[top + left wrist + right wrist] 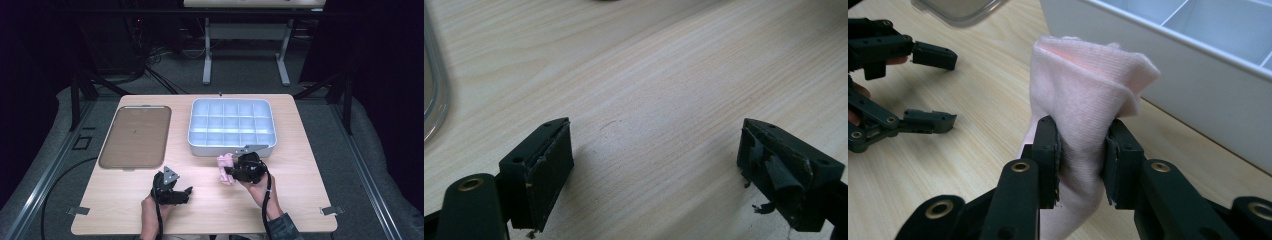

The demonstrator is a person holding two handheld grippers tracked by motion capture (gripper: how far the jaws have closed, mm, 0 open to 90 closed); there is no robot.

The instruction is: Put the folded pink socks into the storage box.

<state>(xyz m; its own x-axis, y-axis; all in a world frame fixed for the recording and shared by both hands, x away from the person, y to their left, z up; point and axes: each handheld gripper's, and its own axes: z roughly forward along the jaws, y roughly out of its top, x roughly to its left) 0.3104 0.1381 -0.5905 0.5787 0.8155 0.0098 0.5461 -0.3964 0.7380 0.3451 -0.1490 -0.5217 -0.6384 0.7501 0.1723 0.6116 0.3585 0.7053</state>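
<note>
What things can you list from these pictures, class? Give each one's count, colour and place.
pink cloth: one, pale pink, clamped in the right gripper before the organiser.
compartment organiser: one, white-grey, far right of the table.
lid: one, clear brownish, flat at far left.
table: one, light wood.
second table: one, white-legged, beyond.
left gripper: one, black, open over bare wood.
right gripper: one, black, shut on the cloth.

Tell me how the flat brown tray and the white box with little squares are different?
The brown tray is flat and shallow, with one open space; the white box has taller walls and is split into many small compartments. The tray is dark and see-through brown; the box is pale and solid. The tray lies on the left of the table, the box on the right. Both look empty and have rounded corners.
</note>
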